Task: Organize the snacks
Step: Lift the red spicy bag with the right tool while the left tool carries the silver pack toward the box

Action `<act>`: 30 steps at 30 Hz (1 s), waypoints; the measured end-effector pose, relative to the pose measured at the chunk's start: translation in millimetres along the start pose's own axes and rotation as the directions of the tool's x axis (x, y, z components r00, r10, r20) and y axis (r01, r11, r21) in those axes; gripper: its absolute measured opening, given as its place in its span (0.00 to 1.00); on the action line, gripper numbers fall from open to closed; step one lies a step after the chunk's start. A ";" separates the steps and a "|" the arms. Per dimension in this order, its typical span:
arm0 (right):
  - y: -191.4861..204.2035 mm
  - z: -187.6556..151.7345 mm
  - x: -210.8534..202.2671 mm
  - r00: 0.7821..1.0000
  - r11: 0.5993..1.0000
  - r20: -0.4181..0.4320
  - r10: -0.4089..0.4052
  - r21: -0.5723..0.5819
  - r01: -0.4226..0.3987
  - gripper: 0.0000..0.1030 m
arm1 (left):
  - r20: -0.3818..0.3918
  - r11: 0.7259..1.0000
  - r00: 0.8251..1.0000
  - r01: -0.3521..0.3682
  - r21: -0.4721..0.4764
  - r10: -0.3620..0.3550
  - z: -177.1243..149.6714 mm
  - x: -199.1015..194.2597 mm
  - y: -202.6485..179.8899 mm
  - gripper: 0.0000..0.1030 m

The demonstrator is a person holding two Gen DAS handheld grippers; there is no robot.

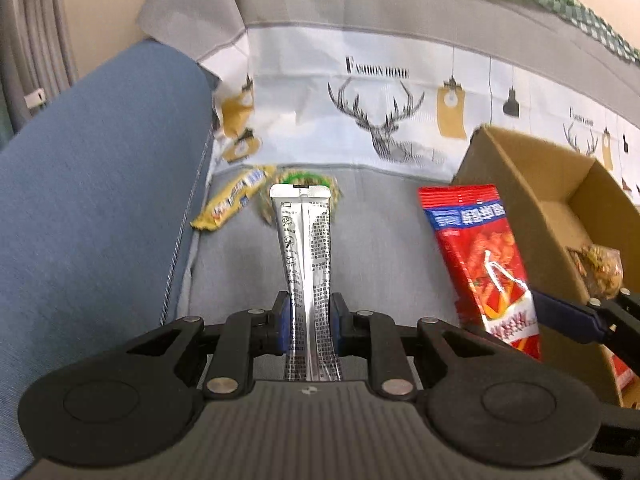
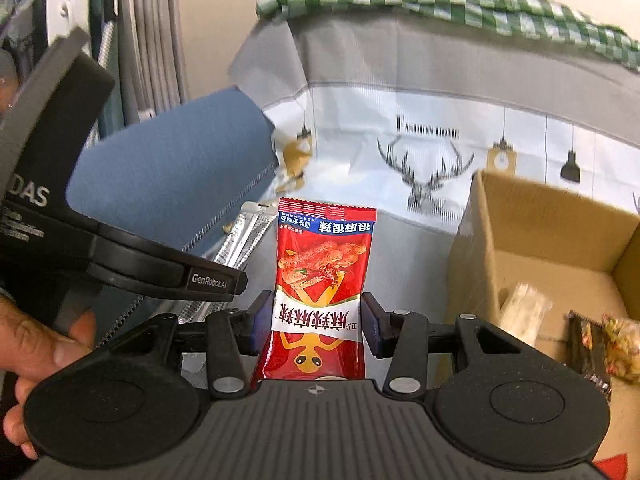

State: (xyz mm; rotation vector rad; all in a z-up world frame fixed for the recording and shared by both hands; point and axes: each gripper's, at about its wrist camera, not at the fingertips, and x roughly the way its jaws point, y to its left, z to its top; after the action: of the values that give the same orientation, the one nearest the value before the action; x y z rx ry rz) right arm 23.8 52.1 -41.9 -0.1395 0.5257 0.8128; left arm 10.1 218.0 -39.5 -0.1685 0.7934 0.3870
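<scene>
Grey sofa seat (image 1: 372,240) under a deer-print cover (image 1: 360,112), blue armrest (image 1: 100,180) along the left edge. Cardboard box (image 1: 532,184) at the seat's right side, cut off by the frame; inside, blurred wrapped snacks (image 2: 612,340), hard to tell apart. Red snack packet (image 2: 320,280) upright between the right gripper (image 2: 316,322) pads, left pad touching, right pad just beside, lower end hidden behind the body. Silver stick sachet (image 1: 306,264) pinched tight in the left gripper (image 1: 309,322), tail hidden. Yellow wrapper (image 1: 230,200) near the seat's back-left corner; beside it a green packet (image 1: 308,180), mostly hidden by the sachet.
</scene>
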 end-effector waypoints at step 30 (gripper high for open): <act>-107.3 18.8 -75.8 0.970 0.996 0.242 -0.008 0.088 -0.014 0.47 | 0.285 0.991 0.951 0.136 -0.022 -0.124 43.9 -42.6 -80.4 0.21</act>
State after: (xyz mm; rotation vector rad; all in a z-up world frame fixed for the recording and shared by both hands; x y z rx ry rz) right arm 65.8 -65.3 3.6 0.0434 0.3307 0.7949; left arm 44.1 145.3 21.9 -0.1981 0.4891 0.2947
